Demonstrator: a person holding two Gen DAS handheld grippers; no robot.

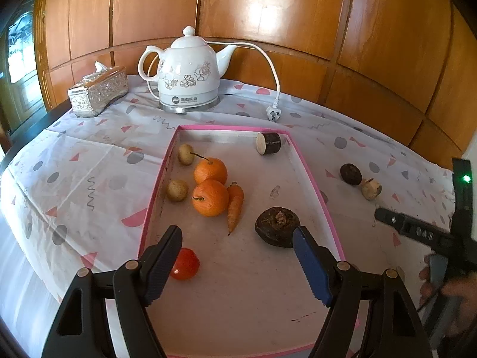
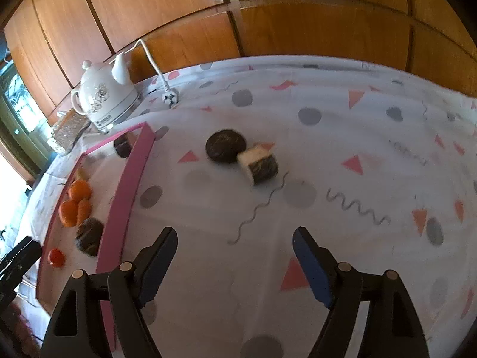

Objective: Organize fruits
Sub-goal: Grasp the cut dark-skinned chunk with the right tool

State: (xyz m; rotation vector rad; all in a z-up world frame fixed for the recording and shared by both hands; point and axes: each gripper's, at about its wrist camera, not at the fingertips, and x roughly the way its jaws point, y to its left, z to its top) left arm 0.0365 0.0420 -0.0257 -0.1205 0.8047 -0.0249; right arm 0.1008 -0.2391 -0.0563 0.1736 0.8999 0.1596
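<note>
A pink-rimmed tray point(image 1: 310, 176) holds two oranges point(image 1: 210, 197), a carrot point(image 1: 235, 205), two small tan fruits point(image 1: 177, 190), a dark round fruit point(image 1: 277, 226), a cut dark stub point(image 1: 268, 143) and a red tomato point(image 1: 186, 264). My left gripper point(image 1: 238, 265) is open and empty over the tray's near part, the tomato by its left finger. On the cloth right of the tray lie a dark round fruit point(image 2: 225, 145) and a cut piece point(image 2: 259, 164), touching. My right gripper point(image 2: 235, 265) is open and empty, short of them.
A white kettle point(image 1: 187, 71) with its cord and plug point(image 1: 273, 113) stands behind the tray. A silver tissue box point(image 1: 97, 91) sits at the back left. Wooden panelling point(image 1: 268, 15) closes the back. The tray wall point(image 2: 128, 197) lies left of my right gripper.
</note>
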